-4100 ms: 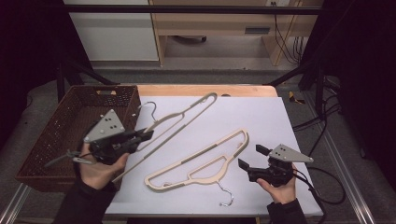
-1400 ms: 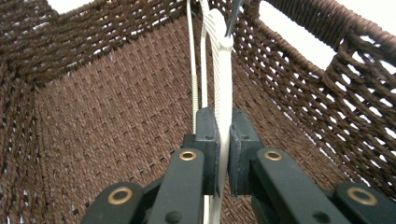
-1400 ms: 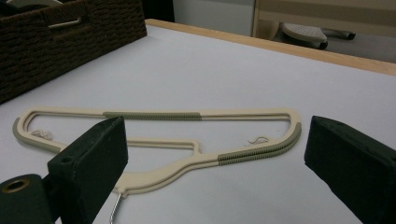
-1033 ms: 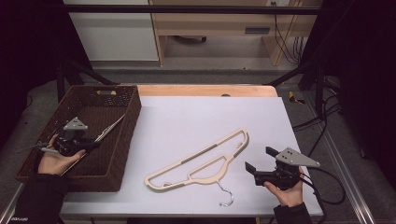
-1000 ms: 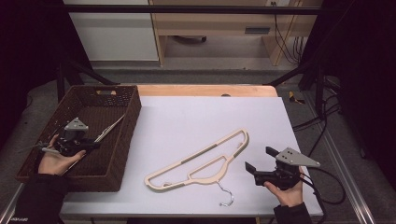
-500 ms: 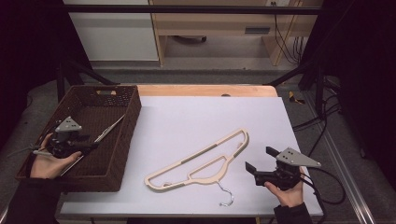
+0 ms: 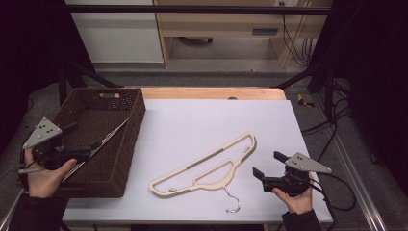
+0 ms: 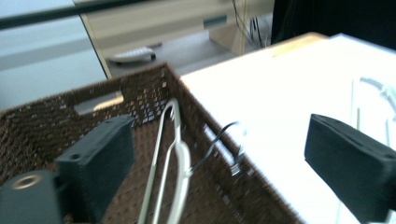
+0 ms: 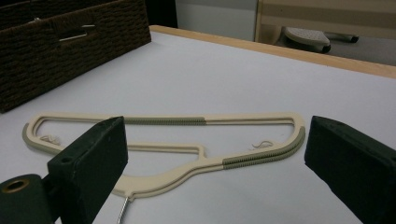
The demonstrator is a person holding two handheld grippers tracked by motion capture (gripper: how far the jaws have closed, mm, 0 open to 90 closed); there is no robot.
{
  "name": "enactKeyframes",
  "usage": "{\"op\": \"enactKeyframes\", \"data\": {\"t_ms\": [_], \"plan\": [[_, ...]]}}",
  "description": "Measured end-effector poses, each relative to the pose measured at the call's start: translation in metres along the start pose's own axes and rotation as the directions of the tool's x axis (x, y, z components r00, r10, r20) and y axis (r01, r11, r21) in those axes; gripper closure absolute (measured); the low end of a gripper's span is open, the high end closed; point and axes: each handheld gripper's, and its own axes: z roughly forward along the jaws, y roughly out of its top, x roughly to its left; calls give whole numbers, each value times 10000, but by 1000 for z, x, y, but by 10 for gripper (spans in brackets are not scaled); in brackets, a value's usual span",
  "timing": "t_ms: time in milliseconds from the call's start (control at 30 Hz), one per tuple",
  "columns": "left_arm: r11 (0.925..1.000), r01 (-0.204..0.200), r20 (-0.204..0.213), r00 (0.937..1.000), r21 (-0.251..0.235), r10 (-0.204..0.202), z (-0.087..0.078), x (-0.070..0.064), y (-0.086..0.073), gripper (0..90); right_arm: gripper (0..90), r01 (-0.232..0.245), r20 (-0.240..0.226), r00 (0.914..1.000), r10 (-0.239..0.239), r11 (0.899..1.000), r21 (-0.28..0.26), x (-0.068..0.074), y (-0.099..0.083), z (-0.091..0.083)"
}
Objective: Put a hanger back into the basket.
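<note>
Left gripper held low at the left, jaws parted; right gripper likewise, jaws spread wide

Black tools, grey three-cornered plates (screw holes), dark sleeves.

Dim surroundings, blurred left gripper view

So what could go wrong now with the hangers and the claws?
The grey hanger lies slanted in the basket, and in the left gripper view its hook pokes over the rim, so it might snag or tip out. The left claw is open around it and could knock it when pulling away. The right claw is open near the cream hanger, which could slide when grabbed.
</note>
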Motion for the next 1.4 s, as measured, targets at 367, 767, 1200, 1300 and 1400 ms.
{"op": "enactKeyframes", "data": {"t_ms": [367,767,1200,1300,1400], "plan": [[9904,468,1510,9882,-1298,-269,7,-58,2,38,65,-68,-82,9999,69,9999,93,2,-2,2],[9962,-222,2951,9544,-842,462,46,-121,-14,41,64,-393,-84,9992,394,9992,85,1,-7,0],[9902,-1332,4144,9042,426,1038,92,-164,-24,45,62,-431,-26,9991,431,9991,-52,-2,-7,-4],[9823,-1721,4410,8891,746,1223,103,-175,-26,47,62,-420,-7,9991,420,9991,-34,-2,-7,-4],[9730,-2033,4770,8695,1094,1281,115,-185,-28,52,62,-388,-35,9992,388,9992,-50,-2,-7,-5]]}}
